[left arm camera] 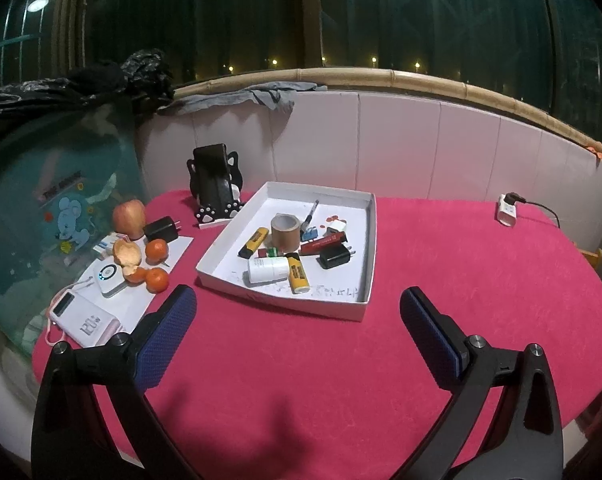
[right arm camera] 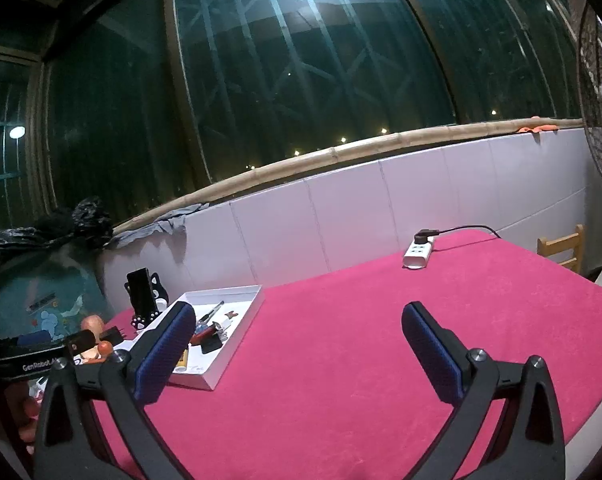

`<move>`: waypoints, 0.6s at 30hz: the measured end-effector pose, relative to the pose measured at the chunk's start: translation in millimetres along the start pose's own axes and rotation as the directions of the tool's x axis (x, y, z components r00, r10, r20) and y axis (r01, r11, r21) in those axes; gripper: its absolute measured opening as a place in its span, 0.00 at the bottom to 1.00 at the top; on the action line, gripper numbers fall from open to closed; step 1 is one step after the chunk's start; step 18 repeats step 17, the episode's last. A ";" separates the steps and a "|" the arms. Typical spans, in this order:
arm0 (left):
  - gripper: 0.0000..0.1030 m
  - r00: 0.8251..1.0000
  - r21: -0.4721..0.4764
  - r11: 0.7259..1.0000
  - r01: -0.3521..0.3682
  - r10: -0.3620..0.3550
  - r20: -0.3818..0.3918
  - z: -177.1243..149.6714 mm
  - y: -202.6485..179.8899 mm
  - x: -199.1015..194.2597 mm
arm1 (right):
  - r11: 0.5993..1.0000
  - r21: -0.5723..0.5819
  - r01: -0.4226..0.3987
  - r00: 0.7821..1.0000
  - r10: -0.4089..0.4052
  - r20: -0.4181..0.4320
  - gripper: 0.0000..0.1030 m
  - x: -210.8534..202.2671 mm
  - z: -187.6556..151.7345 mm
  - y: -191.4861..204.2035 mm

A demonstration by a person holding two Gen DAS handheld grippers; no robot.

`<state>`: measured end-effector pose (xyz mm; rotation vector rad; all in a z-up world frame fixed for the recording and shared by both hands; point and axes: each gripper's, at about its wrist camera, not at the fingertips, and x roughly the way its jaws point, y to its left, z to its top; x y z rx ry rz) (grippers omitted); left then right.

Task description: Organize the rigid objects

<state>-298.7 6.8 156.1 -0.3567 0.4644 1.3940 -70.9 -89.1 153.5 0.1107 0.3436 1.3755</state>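
The white tray point(left arm camera: 365, 240) rests on the pink-covered surface point(left arm camera: 461, 280), toward its left side. Inside it lie a tape roll point(left arm camera: 285, 232), two yellow markers point(left arm camera: 253, 242), a white bottle point(left arm camera: 267, 270), a red stick point(left arm camera: 323, 243), a black charger point(left arm camera: 335, 257) and a pen point(left arm camera: 310, 216). Left of the tray: a phone stand point(left arm camera: 215, 196), an apple point(left arm camera: 129, 216), oranges point(left arm camera: 157, 250) and a power bank point(left arm camera: 85, 320). A power strip point(right arm camera: 419, 253) sits at the far right edge. Left tool point(left arm camera: 299, 334): spread wide, empty, above the surface before the tray. Right tool point(right arm camera: 299, 350): spread wide, empty, right of the tray.
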 end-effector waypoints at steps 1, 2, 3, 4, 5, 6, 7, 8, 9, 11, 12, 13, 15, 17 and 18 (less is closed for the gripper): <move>1.00 1.000 0.004 1.000 0.001 -0.001 -0.003 0.6 -1.1 2.2 | 1.000 0.004 0.004 1.000 -0.004 -0.001 1.00 0.6 0.2 -1.2; 1.00 1.000 0.007 1.000 0.002 -0.002 -0.006 1.2 -1.6 4.2 | 1.000 0.008 0.007 1.000 -0.007 -0.002 1.00 1.3 0.5 -2.4; 1.00 1.000 0.010 1.000 0.002 -0.002 -0.009 1.7 -2.6 5.9 | 1.000 0.010 0.010 1.000 -0.010 -0.004 1.00 2.1 0.3 -3.6; 1.00 1.000 0.013 1.000 0.003 -0.002 -0.012 2.3 -3.5 8.0 | 1.000 0.012 0.013 1.000 -0.013 -0.006 1.00 3.6 0.1 -4.9; 1.00 1.000 0.018 1.000 0.003 -0.003 -0.015 3.4 -4.9 10.7 | 1.000 0.014 0.016 1.000 -0.016 -0.008 1.00 4.7 0.2 -6.0; 1.00 1.000 0.020 1.000 0.004 -0.004 -0.017 4.2 -5.1 12.8 | 1.000 0.016 0.020 1.000 -0.020 -0.010 1.00 5.7 0.2 -7.1; 1.00 1.000 0.024 1.000 0.006 -0.006 -0.020 5.3 -6.4 15.3 | 0.999 0.020 0.025 1.000 -0.025 -0.012 1.00 6.7 0.4 -8.7; 1.00 1.000 0.026 1.000 0.007 -0.007 -0.021 5.4 -7.4 16.5 | 0.999 0.023 0.026 1.000 -0.026 -0.015 1.00 7.9 0.9 -10.2; 1.00 1.000 0.034 0.999 0.010 -0.009 -0.024 6.6 -9.8 19.2 | 0.999 0.027 0.032 0.999 -0.032 -0.016 1.00 8.7 1.4 -12.4; 1.00 1.000 0.047 0.999 0.018 -0.017 -0.026 8.7 -13.2 23.0 | 0.998 0.034 0.044 0.999 -0.044 -0.016 1.00 9.6 2.0 -15.5; 1.00 0.999 0.058 0.998 0.026 -0.024 -0.026 9.8 -16.2 25.4 | 0.998 0.039 0.051 0.999 -0.051 -0.017 1.00 10.6 2.2 -17.8; 1.00 0.999 0.068 0.997 0.032 -0.030 -0.025 10.5 -18.7 26.7 | 0.997 0.043 0.057 0.998 -0.056 -0.018 1.00 11.7 2.4 -20.1; 1.00 0.999 0.100 0.994 0.044 -0.042 -0.021 12.5 -26.7 31.0 | 0.996 0.049 0.068 0.997 -0.067 -0.022 1.00 13.5 2.5 -23.9; 1.00 0.997 0.135 0.988 0.081 -0.078 -0.027 13.9 -36.3 36.5 | 0.995 0.055 0.082 0.996 -0.081 -0.027 1.00 16.3 2.9 -29.1; 1.00 0.997 0.135 0.988 0.081 -0.078 -0.027 13.9 -36.3 36.5 | 0.995 0.055 0.082 0.996 -0.081 -0.027 1.00 16.3 2.9 -29.1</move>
